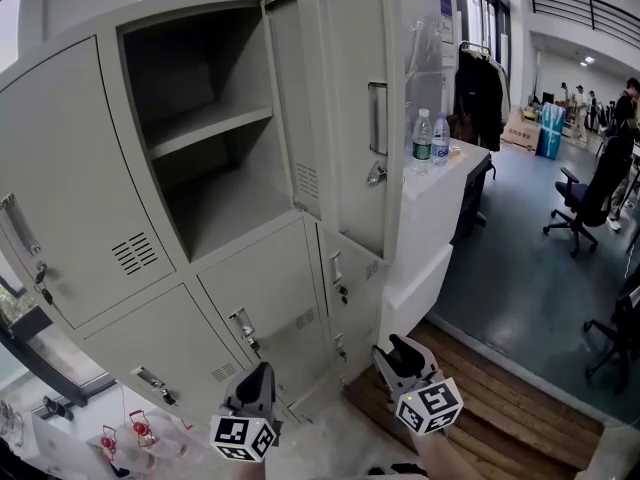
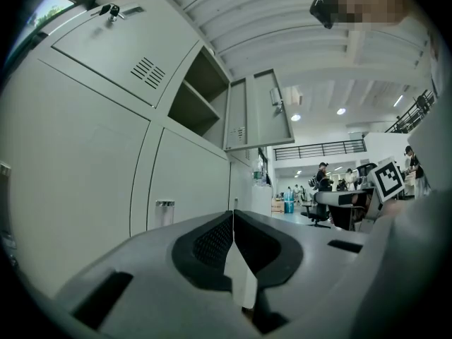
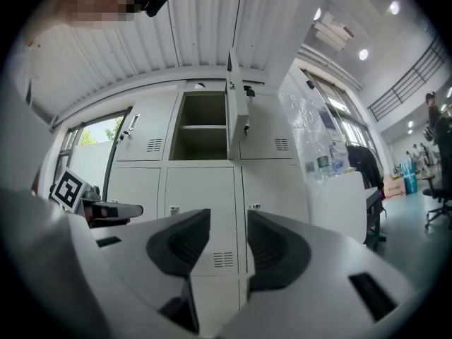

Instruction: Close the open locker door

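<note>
Two grippers we hold low before the open locker door (image 1: 352, 118): left gripper (image 1: 258, 376) closed on nothing, right gripper (image 1: 398, 352) parted, empty.

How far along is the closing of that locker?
Nothing looks done: the locker door stands wide open. In hand: the left gripper, jaws together, and the right gripper, jaws apart, are empty and well below it. Left: swinging it shut.

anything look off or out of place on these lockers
One thing: the pale grey metal locker door in the upper row stands swung wide open, exposing a compartment that looks empty, with one shelf. Every other door visible on the grey locker bank is shut. Nothing looks spilled or damaged.
</note>
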